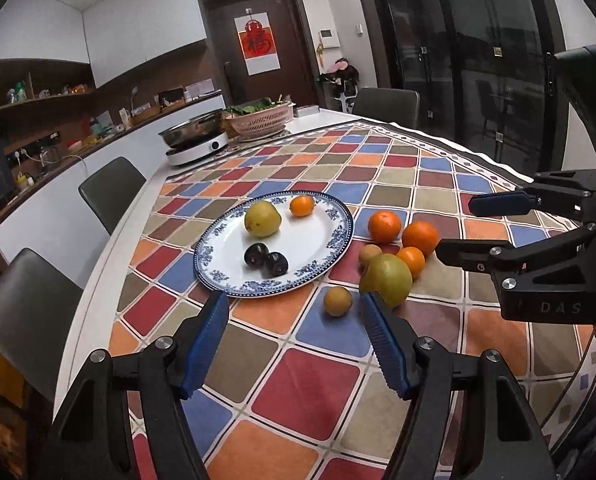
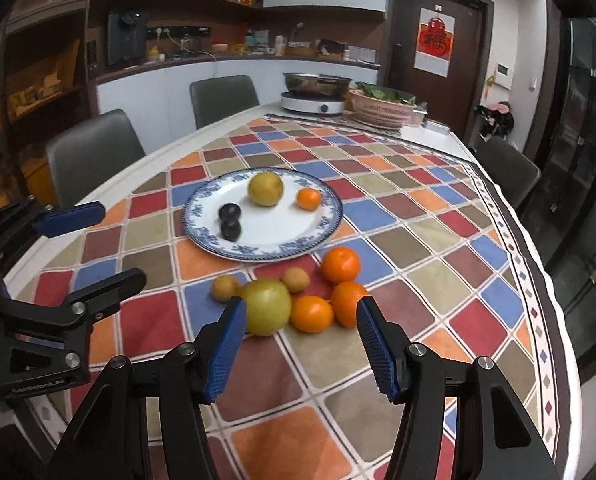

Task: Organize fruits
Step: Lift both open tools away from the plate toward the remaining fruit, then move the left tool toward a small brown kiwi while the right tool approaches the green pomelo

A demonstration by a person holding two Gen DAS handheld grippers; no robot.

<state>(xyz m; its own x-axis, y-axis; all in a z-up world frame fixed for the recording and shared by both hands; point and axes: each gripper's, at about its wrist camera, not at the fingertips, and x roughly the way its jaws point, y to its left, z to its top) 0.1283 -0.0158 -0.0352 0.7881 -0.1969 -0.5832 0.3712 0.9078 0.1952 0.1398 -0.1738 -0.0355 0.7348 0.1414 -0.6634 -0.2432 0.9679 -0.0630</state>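
A blue-rimmed white plate (image 1: 330,236) (image 2: 322,216) holds a yellow-green pear (image 1: 262,218) (image 2: 265,188), a small orange (image 1: 301,205) (image 2: 308,199) and two dark plums (image 1: 265,259) (image 2: 229,221). Beside it on the cloth lie a second green pear (image 1: 390,278) (image 2: 266,306), three oranges (image 1: 384,226) (image 2: 340,265) and two small tan fruits (image 1: 338,300) (image 2: 225,287). My left gripper (image 1: 293,304) is open and empty, just short of the plate's near rim. My right gripper (image 2: 301,310) is open and empty, with the pear and an orange (image 2: 312,313) just beyond its fingertips; it also shows in the left wrist view (image 1: 456,226).
The table has a checkered cloth (image 1: 322,392) (image 2: 418,280). At its far end stand an induction cooker with a steel pot (image 1: 195,138) (image 2: 316,92) and a pink basket of greens (image 1: 259,118) (image 2: 382,108). Grey chairs (image 1: 111,192) (image 2: 91,156) line the left side.
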